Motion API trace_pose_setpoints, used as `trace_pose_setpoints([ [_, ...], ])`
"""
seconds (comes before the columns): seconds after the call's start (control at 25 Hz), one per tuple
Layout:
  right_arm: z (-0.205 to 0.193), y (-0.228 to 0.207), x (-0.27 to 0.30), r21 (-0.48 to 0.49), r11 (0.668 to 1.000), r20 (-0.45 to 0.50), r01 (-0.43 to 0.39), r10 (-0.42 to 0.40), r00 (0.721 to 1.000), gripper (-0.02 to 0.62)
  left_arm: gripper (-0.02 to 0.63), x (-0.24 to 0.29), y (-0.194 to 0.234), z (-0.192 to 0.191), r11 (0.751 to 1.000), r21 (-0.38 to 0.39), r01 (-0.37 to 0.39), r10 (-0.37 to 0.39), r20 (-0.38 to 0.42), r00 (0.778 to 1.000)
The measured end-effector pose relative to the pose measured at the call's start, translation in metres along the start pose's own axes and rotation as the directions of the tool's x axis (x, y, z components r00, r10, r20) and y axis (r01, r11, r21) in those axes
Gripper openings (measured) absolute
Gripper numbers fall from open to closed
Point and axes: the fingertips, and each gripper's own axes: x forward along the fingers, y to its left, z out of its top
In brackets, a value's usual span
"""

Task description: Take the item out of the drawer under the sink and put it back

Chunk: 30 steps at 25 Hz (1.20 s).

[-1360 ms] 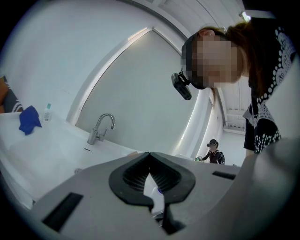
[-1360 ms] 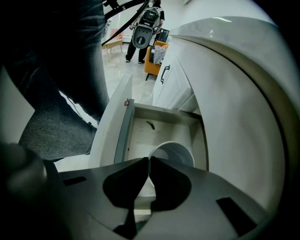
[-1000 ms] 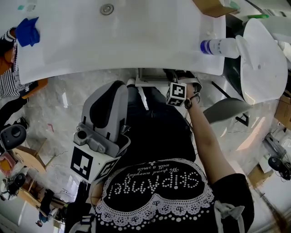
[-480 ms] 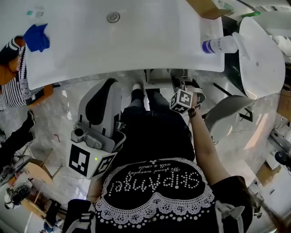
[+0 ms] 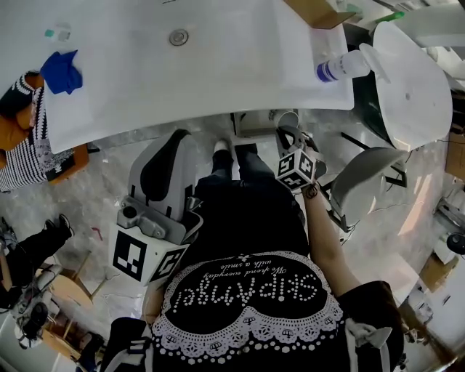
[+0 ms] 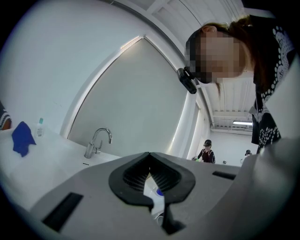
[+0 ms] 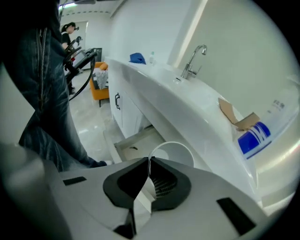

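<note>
Under the white sink counter (image 5: 218,87) the drawer (image 5: 251,123) stands pulled out; the right gripper view shows its pale inside (image 7: 136,140). My right gripper (image 5: 288,133) hangs over the drawer's right end, shut on the rim of a white cup (image 5: 289,119). In its own view the jaws (image 7: 150,159) meet on the thin rim and the cup's round mouth (image 7: 174,151) opens just beyond them. My left gripper (image 5: 176,138) is held by the person's left side, pointing at the counter edge, shut and empty (image 6: 150,157).
On the counter lie a blue cloth (image 5: 62,71), a drain (image 5: 178,36), a faucet (image 7: 192,61), a cardboard box (image 5: 320,10) and a blue-labelled bottle (image 5: 336,67). A white toilet (image 5: 407,80) stands to the right. Another person in stripes (image 5: 22,152) is at the left.
My right gripper has drawn back from under the counter toward the person, and the white cup now shows at the drawer. The left gripper has hardly moved.
</note>
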Motion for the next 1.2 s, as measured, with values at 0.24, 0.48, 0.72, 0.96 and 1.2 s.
trace_pose_setpoints([
  [0.24, 0.007, -0.002, -0.025, 0.106, 0.994, 0.050, 0.035, -0.041, 0.998, 0.029, 0.005, -0.007, -0.006, 0.005, 1.000, 0.012, 0.016, -0.017, 0.015, 1.000],
  [0.48, 0.018, 0.000, -0.042, 0.163, 0.986, 0.097, 0.040, -0.056, 0.994, 0.029, 0.005, -0.015, -0.010, 0.017, 0.999, 0.036, 0.039, -0.041, 0.047, 0.998],
  [0.72, 0.028, -0.003, -0.054, 0.191, 0.980, 0.122, 0.062, -0.086, 0.989, 0.029, 0.005, -0.026, -0.013, 0.022, 0.998, 0.048, 0.049, -0.052, 0.061, 0.997],
  [0.96, 0.037, 0.000, -0.069, 0.240, 0.968, 0.151, 0.079, -0.117, 0.981, 0.029, 0.005, -0.037, -0.015, 0.025, 0.996, 0.056, 0.064, -0.068, 0.073, 0.995],
  [1.2, 0.049, 0.002, -0.091, 0.331, 0.937, 0.195, 0.111, -0.183, 0.964, 0.029, 0.005, -0.047, -0.016, 0.025, 0.995, 0.060, 0.084, -0.088, 0.071, 0.994],
])
